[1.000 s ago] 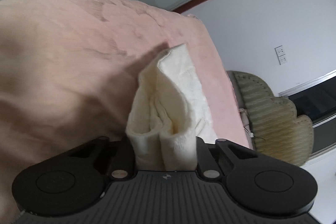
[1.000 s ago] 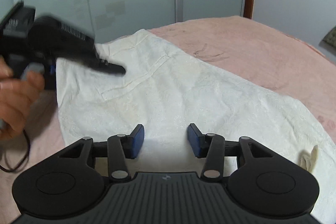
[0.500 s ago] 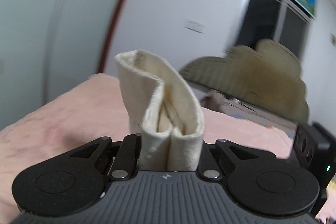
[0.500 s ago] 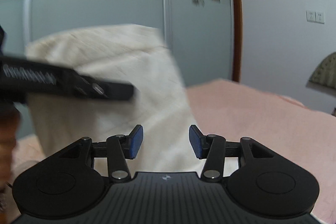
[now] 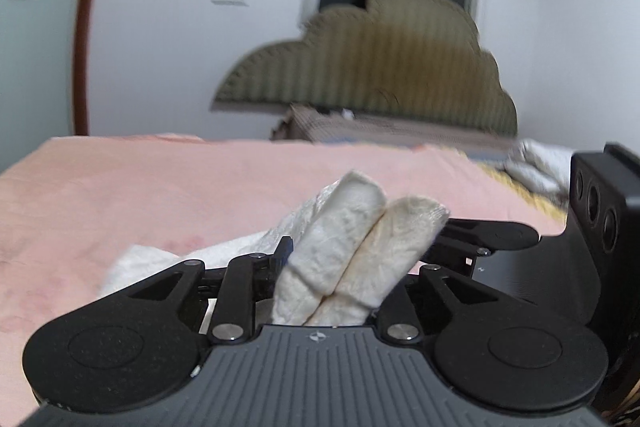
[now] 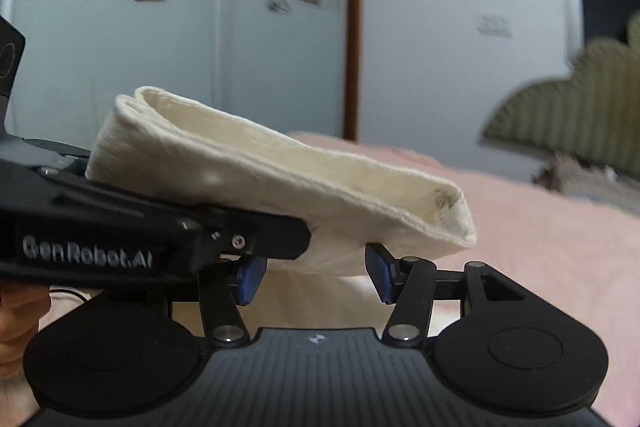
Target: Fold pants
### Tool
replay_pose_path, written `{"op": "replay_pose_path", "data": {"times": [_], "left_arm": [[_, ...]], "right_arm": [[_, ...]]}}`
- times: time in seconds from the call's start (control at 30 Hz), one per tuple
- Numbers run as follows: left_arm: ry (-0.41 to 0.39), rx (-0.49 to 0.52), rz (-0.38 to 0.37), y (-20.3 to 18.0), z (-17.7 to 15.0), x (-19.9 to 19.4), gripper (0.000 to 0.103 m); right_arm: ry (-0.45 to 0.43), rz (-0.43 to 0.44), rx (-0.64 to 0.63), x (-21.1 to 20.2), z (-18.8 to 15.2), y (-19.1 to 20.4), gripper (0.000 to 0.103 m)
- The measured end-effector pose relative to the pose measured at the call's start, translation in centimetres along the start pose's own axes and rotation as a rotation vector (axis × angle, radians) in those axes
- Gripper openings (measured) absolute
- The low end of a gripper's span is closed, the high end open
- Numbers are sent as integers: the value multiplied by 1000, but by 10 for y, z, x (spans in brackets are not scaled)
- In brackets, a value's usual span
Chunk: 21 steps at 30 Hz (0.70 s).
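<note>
Pants (image 5: 352, 247) – cream-white, bunched into two thick folds – sit between the fingers of the left gripper (image 5: 340, 259), lifted above the pink bedspread (image 5: 160, 195). Its jaws have just been opening a bit, but the fabric is still pinched there. In the right wrist view the waistband end (image 6: 280, 179) hangs in the air across the frame, and the right gripper (image 6: 312, 277) – jaws just widening, about halfway apart – holds nothing, the cloth just above its blue pads (image 6: 380, 277). An olive scalloped headboard (image 5: 372, 67) stands behind.
</note>
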<state>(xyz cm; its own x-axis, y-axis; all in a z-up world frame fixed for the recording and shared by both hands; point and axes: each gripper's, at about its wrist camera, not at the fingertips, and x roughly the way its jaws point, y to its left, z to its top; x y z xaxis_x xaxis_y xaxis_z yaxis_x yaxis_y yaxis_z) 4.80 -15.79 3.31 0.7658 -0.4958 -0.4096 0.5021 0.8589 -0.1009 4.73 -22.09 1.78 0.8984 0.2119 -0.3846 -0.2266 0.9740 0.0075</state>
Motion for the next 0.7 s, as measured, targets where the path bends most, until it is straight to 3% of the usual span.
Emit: {"op": "replay_pose_path", "data": {"times": [0.27, 0.47, 0.53, 0.67, 0.7], "left_arm": [[50, 51, -32, -43, -30, 49, 20], [87, 31, -55, -51, -45, 75, 29], [112, 28, -69, -51, -47, 82, 35], [186, -2, -131, -45, -50, 93, 64], [209, -15, -145, -42, -49, 93, 68]], "right_arm": [[38, -66, 123, -3, -40, -34, 54], [101, -145, 219, 1, -55, -55, 61], [146, -210, 263, -2, -59, -62, 62], [185, -356, 335, -29, -75, -74, 62], [185, -356, 335, -29, -75, -74, 62]]}}
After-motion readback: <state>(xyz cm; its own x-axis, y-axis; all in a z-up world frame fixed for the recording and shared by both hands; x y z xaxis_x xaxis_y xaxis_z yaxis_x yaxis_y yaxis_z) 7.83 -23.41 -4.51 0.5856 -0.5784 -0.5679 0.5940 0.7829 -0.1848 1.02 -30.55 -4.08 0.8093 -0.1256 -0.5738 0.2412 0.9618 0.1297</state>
